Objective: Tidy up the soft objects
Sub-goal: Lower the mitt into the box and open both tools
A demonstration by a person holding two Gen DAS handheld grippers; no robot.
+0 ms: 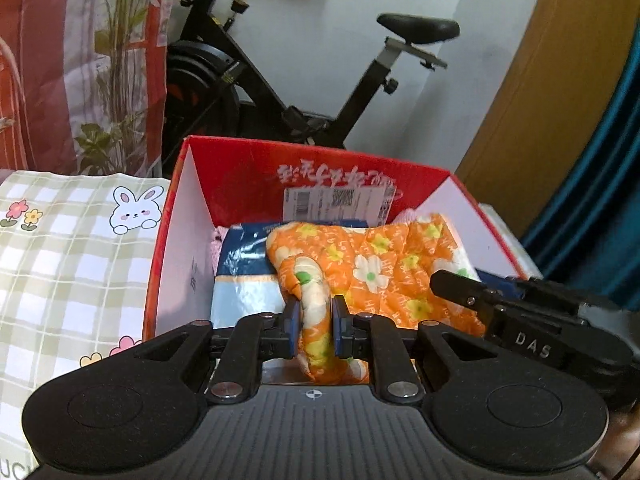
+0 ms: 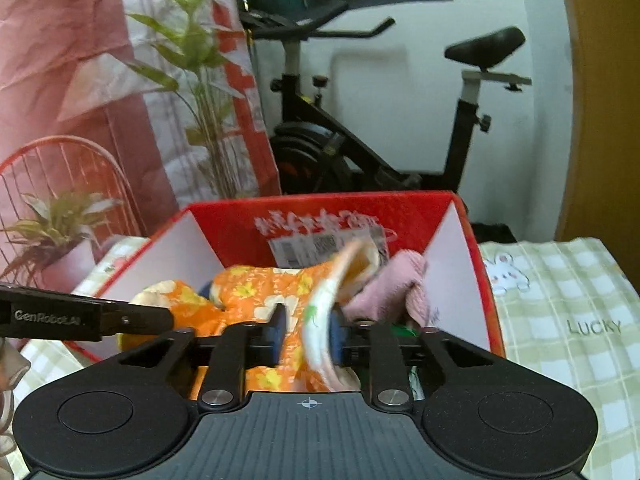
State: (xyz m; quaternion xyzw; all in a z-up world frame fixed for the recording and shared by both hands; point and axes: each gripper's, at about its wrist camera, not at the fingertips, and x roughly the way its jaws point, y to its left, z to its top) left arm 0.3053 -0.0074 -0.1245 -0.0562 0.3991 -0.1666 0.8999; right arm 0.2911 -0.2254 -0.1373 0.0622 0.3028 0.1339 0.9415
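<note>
An exercise bike [image 1: 288, 80] stands against the white wall, behind everything else. In front of it lies a checked sheet [image 1: 60, 248] printed with rabbits and flowers, spread under and to both sides of a red box [image 1: 248, 172]. The box is open at the top, its white inner walls sloping in, a shipping label stuck on its far red wall.

Inside the box lies an orange quilt [image 1: 384, 264] with white and yellow flowers. Its long axis runs across the box from side to side, roughly level, bunched into folds; its near edge comes forward over the box's near rim toward both grippers. Under it, at the left side, shows a blue cloth [image 1: 244, 256]. At the right side, seen from the right wrist view, a pink cloth [image 2: 392, 284] is wadded against the inner wall, just beside the quilt.

The left gripper [image 1: 314, 322] has a rolled fold of the quilt between its blue pads; the jaws stand only a little apart, the pads touching the fold on both sides. The right gripper [image 2: 308, 332] has a pale, upright edge of the same quilt between its pads, jaws likewise narrow; that view is blurred, so I cannot tell whether the pads press on it.
</note>
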